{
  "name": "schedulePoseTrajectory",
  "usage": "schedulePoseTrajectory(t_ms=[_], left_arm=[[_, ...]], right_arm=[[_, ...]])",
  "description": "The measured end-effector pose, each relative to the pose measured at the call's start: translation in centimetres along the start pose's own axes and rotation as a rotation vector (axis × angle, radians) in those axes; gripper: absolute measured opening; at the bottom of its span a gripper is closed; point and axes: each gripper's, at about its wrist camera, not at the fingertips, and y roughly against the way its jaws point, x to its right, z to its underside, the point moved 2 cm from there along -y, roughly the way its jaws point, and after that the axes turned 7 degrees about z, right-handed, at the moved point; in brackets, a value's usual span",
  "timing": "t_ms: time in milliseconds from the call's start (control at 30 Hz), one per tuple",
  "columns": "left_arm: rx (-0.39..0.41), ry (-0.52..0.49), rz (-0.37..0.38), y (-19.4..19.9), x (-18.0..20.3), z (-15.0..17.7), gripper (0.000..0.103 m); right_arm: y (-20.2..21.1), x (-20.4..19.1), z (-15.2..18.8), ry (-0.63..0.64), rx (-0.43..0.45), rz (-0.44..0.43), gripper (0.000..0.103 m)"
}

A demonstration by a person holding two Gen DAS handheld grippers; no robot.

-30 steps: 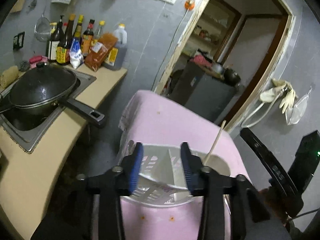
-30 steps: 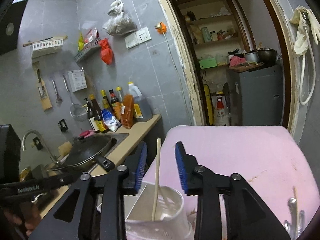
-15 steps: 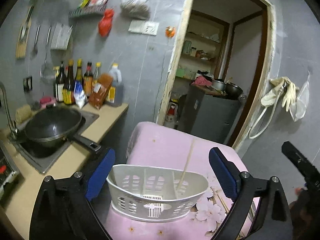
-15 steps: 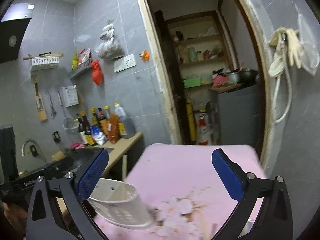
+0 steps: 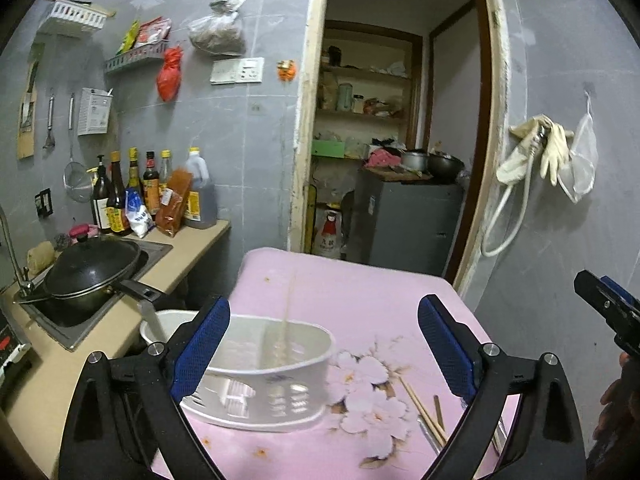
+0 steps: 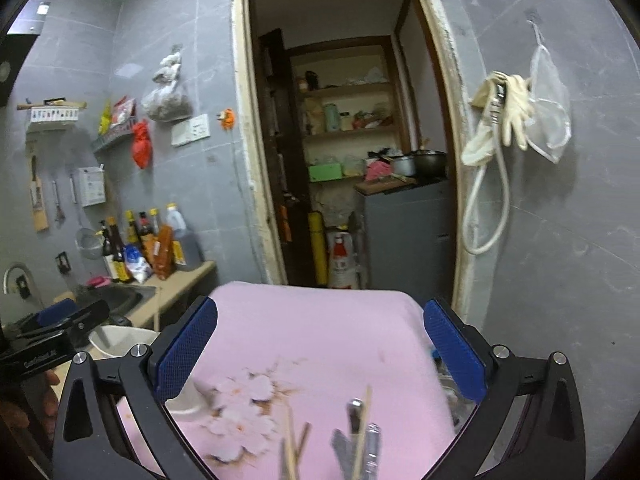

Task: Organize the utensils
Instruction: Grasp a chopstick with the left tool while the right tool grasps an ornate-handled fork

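A white slotted utensil basket point(image 5: 264, 376) stands on the pink flowered tablecloth point(image 5: 360, 292), with one blurred chopstick point(image 5: 289, 320) upright in it. My left gripper point(image 5: 324, 344) is open and empty, jaws wide, just in front of the basket. Loose chopsticks point(image 5: 424, 412) lie to the basket's right. In the right wrist view my right gripper point(image 6: 320, 344) is open and empty above the cloth. Wooden chopsticks point(image 6: 294, 444) and metal utensils point(image 6: 362, 436) lie near the front edge. A corner of the basket point(image 6: 192, 400) shows at left.
A counter point(image 5: 120, 320) to the left holds a black wok point(image 5: 92, 272) in a sink and several sauce bottles point(image 5: 132, 196). A white bucket point(image 5: 164, 324) sits between counter and table. A doorway point(image 5: 392, 160) with a grey cabinet lies behind.
Both grippers opened wide and pulled back from the basket. The right gripper let the chopstick go into the basket and swung right toward the loose utensils.
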Motion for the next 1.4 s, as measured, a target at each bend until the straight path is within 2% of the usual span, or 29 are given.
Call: schedulePoseTrajectory(t_ms=[233,700,833,933,1000,1167,1400], left_arm=[[-0.076,-0.012,0.005,-1.9,2.7,2.8,0.092],[-0.304,-0.02,0.045,-8.0,6.2,10.5,0.092],[-0.369,-0.033,0.079,-9.9,6.7,12.3,0.091],[-0.417,-0.034,0.115,-11.4,7.2,13.2,0.08],[-0.473,-0.032,0.14,-12.7,7.5,13.8,0.065],[-0.571,-0.013,0.154,-15.1,7.4,15.0,0.046],[-0.61,-0.001,0.182,-16.7,7.5,15.2,0.046]], right_arm=[[-0.6,3.5,1.8,0.03,-0.051,0.056,0.103],[-5.7,6.6,9.5,0.089,-0.351,0.087,0.103],[-6.8,6.9,11.6,0.117,-0.44,0.073,0.085],[-7.1,7.1,12.5,0.119,-0.474,0.055,0.082],[-7.1,7.2,13.0,0.127,-0.486,0.046,0.079],[-7.4,6.7,13.5,0.141,-0.521,0.021,0.075],[-8.3,5.6,14.1,0.189,-0.547,0.024,0.074]])
